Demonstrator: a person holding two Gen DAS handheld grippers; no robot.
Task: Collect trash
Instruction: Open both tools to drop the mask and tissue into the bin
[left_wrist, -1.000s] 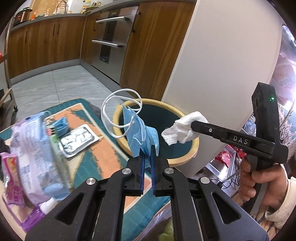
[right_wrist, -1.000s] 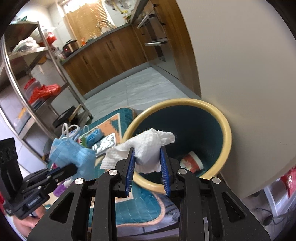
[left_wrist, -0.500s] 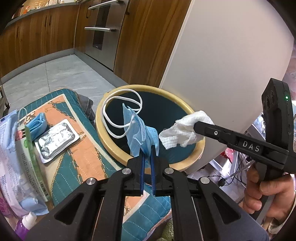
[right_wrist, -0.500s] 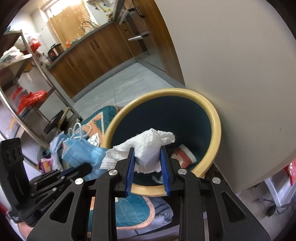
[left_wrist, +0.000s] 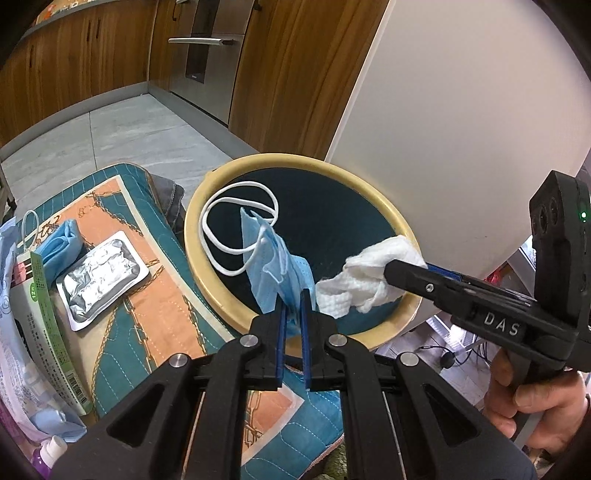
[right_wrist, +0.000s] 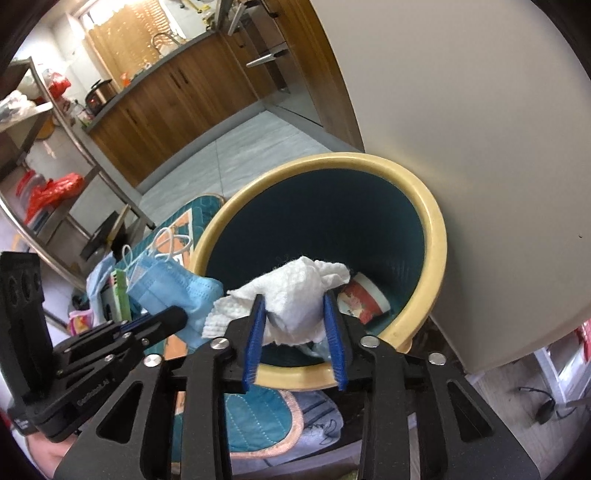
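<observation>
Drop step: left tongs clamped mask; right tongs opening, tissue between, over bin. Next: release mask.

Matt pleated nonwoven face mask, embossed paper tissue, smooth plastic bin, crinkled foil pack, quilted cloth mat.

Across the top of my left view run warm wooden cabinets with a steel oven front set into them, above a pale grey tiled floor. A large off-white panel fills the upper right. In my right view, a metal shelving rack stands at left, and daylight glows through a curtained window at upper left.
</observation>
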